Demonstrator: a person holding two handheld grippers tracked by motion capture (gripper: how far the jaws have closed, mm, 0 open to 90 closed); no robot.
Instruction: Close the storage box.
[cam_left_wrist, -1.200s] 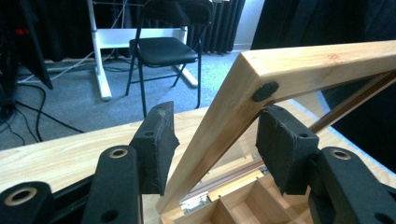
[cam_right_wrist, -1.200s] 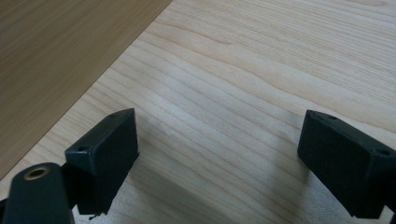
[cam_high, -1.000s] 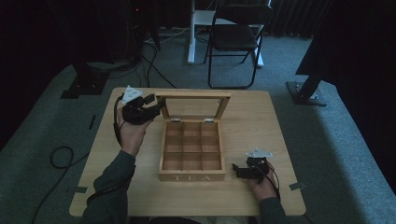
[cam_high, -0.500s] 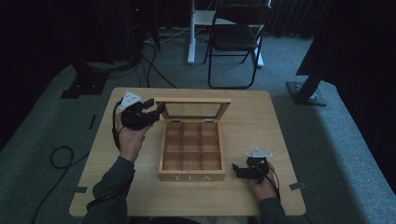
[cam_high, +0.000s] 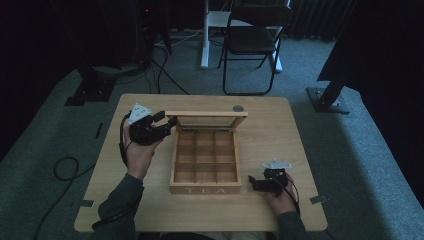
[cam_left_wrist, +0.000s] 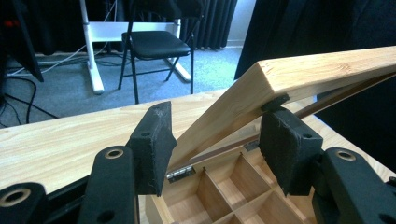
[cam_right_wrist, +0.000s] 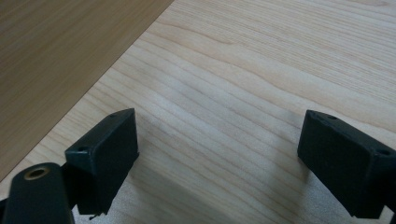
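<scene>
Black folding chair (cam_high: 252, 37) beyond table (cam_high: 280, 130); cables (cam_high: 65, 167) on grey carpet (cam_high: 370, 150).

1. our left gripper (cam_high: 162, 125) is black, topped with a grey three-cornered plate, and a black cable loops from it.
2. its jaws carry rough black pads (cam_left_wrist: 156, 140) and round brass-ringed holes.
3. our right gripper (cam_high: 256, 182) is black with the same grey plate.
4. we wear dark grey-green sleeves (cam_high: 117, 200).

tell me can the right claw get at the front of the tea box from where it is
Probably yes: the right claw sits open on the table just beside the tea box, with nothing between them.
</scene>
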